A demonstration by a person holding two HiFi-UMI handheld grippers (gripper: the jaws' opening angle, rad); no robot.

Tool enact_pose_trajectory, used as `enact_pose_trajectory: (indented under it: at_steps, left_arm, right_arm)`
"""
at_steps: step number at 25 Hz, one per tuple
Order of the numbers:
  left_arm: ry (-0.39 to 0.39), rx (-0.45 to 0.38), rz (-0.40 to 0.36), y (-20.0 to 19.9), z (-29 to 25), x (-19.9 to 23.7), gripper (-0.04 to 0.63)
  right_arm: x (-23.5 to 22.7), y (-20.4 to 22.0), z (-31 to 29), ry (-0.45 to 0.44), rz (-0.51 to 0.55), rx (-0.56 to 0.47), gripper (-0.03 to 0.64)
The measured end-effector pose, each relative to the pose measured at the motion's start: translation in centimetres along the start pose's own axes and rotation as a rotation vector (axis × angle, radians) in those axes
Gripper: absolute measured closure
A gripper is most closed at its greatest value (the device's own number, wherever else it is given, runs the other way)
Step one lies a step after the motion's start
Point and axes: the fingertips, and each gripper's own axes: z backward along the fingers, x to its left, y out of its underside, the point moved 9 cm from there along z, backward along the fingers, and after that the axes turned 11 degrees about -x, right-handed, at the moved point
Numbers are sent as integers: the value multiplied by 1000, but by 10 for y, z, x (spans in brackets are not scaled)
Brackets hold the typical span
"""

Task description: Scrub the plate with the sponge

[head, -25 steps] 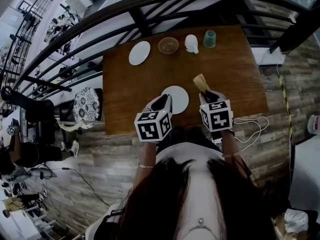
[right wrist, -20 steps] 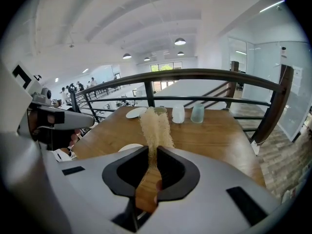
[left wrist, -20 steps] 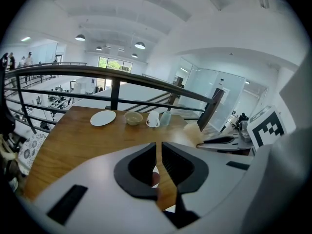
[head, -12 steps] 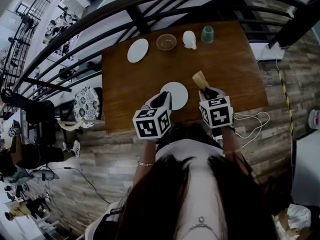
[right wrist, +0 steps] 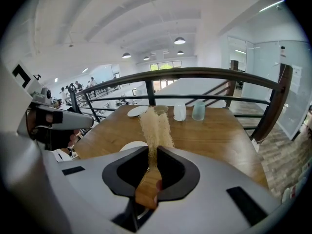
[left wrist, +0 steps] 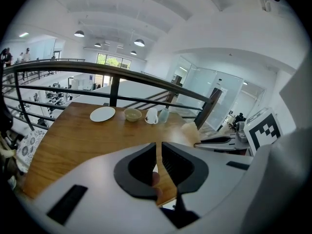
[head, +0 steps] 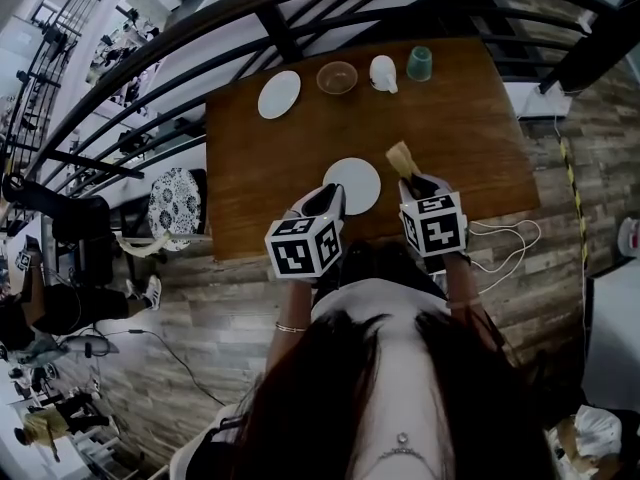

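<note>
Right gripper [head: 416, 184] clamped narrow on sponge [head: 402, 159] handle, sponge just right of plate [head: 354, 183]. Left gripper [head: 329, 198] nearly closed, pinching plate's near-left rim. Plate sat mid-tabletop [head: 260, 168].

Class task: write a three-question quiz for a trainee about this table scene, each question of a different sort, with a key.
1. True or false: the right hand-held gripper holds the sponge.
2. In the far row, what stands between the bowl and the green cup? A) white mug B) spoon C) bottle
3. How many plates are on the table?
Key: 1 true; 2 A; 3 two, the near plate and the far plate.
</note>
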Motion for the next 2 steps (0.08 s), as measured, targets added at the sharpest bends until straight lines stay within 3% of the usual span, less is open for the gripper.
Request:
enact_pose_trajectory:
  at_steps: [2]
  left_arm:
    - [0,5,7,2,1,4,549]
  right_arm:
    - [3,2,-2,-2,2,3,543]
